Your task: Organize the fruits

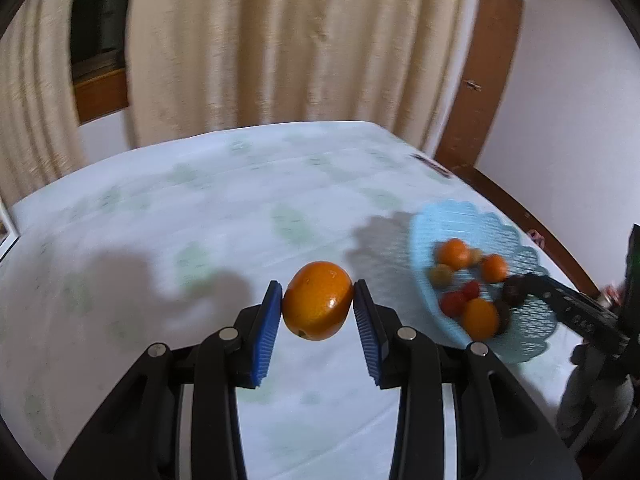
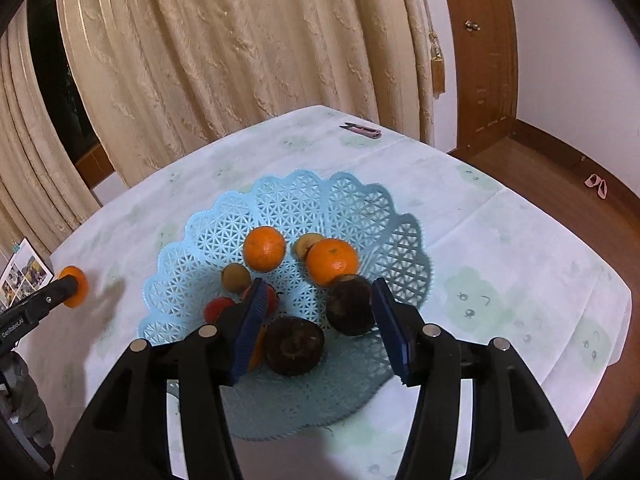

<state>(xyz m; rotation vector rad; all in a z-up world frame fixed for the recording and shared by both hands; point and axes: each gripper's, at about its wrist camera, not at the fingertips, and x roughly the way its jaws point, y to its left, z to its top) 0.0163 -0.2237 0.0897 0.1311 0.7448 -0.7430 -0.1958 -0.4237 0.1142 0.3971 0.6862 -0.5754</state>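
Note:
My left gripper (image 1: 317,286) is shut on an orange (image 1: 318,300), held above the tablecloth to the left of the light blue lattice basket (image 1: 452,210). In the right wrist view the same orange (image 2: 78,292) shows at the far left. My right gripper (image 2: 318,284) hangs open over the near side of the basket (image 2: 304,184). A dark round fruit (image 2: 351,306) lies just inside its right finger, and a second dark fruit (image 2: 295,346) lies lower between the fingers. Two oranges (image 2: 265,249) (image 2: 332,261), small brown fruits (image 2: 236,278) and red fruits (image 2: 218,308) also lie in the basket.
A white cloth with pale green prints covers the table (image 2: 500,264). A small pink clipper (image 2: 362,130) lies at the far edge. Photos (image 2: 24,276) stand at the left edge. Curtains (image 2: 240,60) hang behind the table, and wooden floor (image 2: 560,168) lies to the right.

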